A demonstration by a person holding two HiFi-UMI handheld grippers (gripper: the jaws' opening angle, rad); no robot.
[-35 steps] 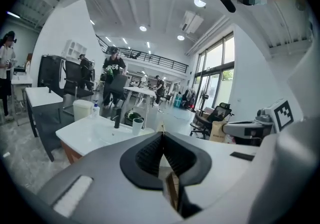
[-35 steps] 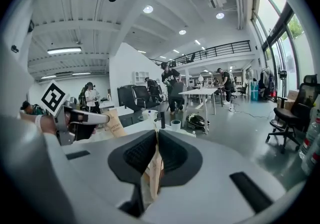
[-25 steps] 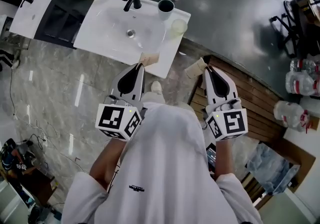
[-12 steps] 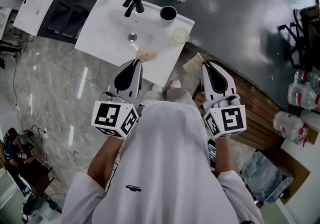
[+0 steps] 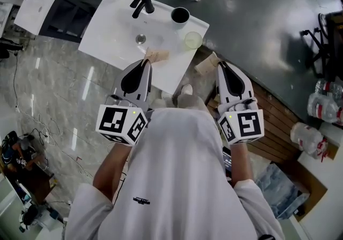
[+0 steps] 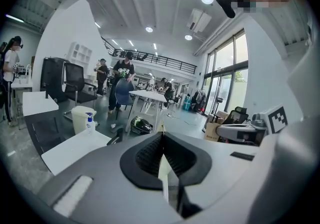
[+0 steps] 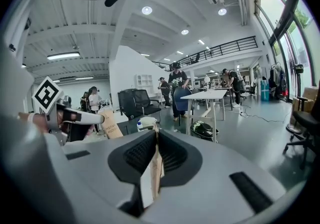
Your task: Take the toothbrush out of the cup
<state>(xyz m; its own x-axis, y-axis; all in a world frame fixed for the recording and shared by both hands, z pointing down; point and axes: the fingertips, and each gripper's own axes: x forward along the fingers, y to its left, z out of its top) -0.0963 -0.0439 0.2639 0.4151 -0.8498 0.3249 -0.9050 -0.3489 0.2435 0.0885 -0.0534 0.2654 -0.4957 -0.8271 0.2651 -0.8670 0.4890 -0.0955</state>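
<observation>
Before the sink (image 5: 107, 38), cup (image 5: 180, 15) on its rim
Left tongs (image 5: 145, 62) clamp the left card (image 5: 156, 55), right tongs (image 5: 218, 65) clamp the right card (image 5: 207, 64)

The counter (image 5: 107, 35) is white, smooth and shiny, and its tap (image 5: 142, 2) is dull black. The dark cup (image 5: 180, 15) at the counter's back right corner looks glossy. The pale cup (image 5: 193, 39) by the right edge looks see-through. The left gripper (image 5: 144, 62) and right gripper (image 5: 218, 65) are smooth grey plastic with ribbed black pads. They pinch the left brown card (image 5: 156, 55) and right brown card (image 5: 206, 64), both dull paper. The shirt (image 5: 177, 180) is soft white cloth.
</observation>
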